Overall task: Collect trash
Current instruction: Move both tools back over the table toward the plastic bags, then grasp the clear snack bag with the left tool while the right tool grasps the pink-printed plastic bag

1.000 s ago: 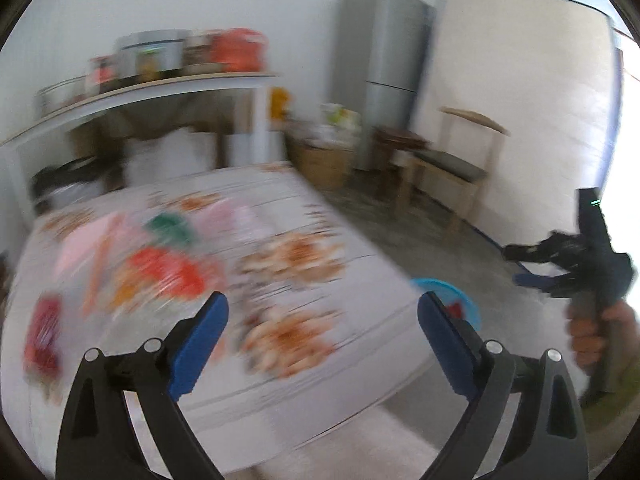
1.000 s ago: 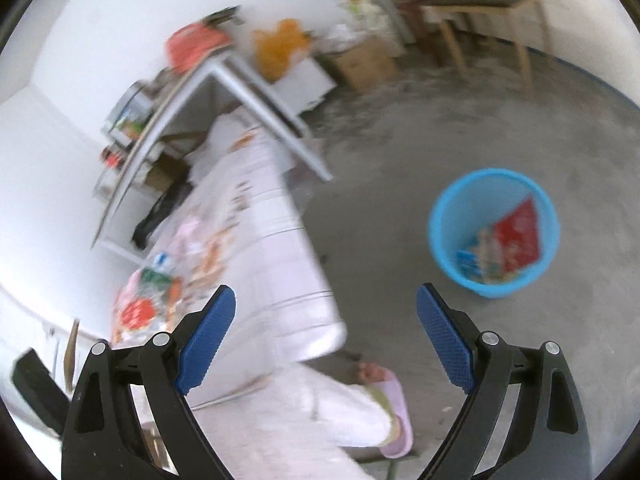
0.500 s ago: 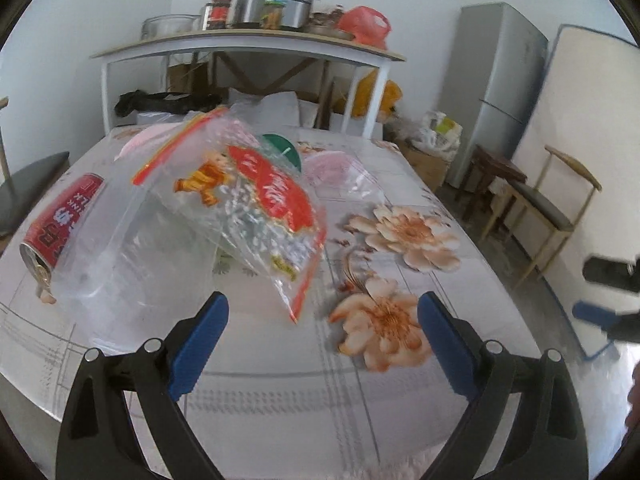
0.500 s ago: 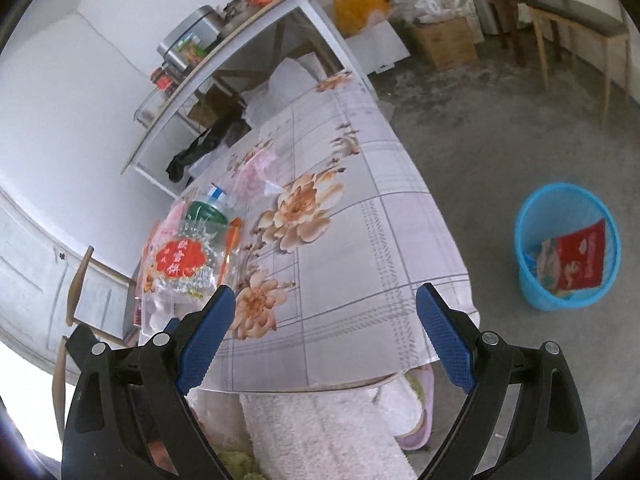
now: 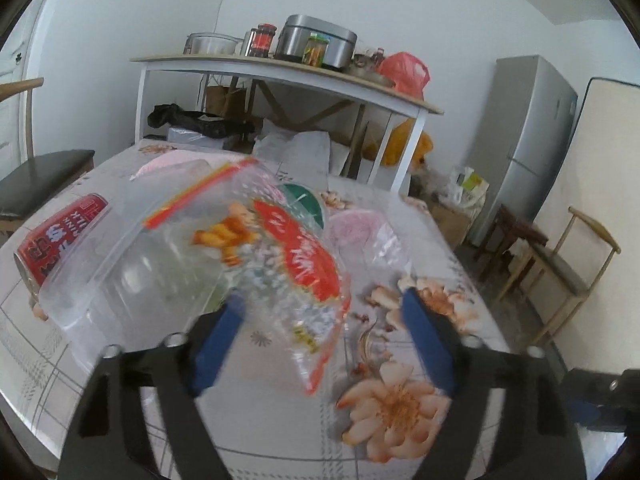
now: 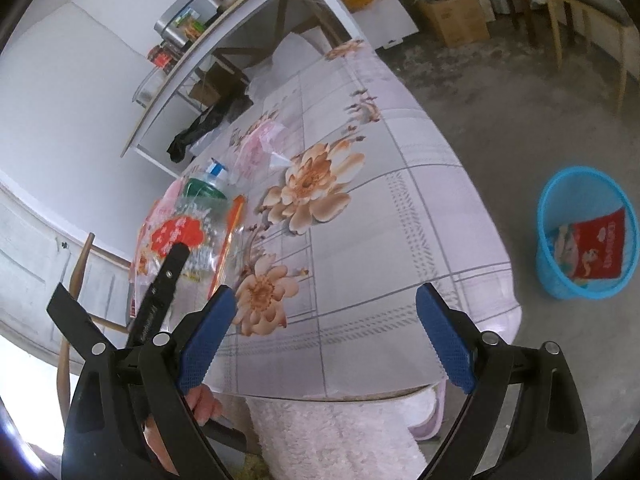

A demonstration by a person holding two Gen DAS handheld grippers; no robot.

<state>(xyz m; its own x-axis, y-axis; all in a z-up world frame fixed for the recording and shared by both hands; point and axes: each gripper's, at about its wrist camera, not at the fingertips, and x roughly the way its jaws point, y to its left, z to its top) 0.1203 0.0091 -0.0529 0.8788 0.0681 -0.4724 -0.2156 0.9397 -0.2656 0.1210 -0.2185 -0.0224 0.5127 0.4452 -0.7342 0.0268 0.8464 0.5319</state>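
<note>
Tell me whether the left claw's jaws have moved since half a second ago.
Yes. The left claw is closing: its blue pads now sit nearer each other, around the clear printed bag's lower edge, over the flowered tablecloth.

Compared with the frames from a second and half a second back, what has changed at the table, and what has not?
The left gripper swung from a view across the room onto the table, moved in on the clear printed bag, and its jaws are closing around the bag's lower corner. The right gripper swung from the floor to over the table's near edge, open and empty. The red can and blue basket stayed put.
</note>
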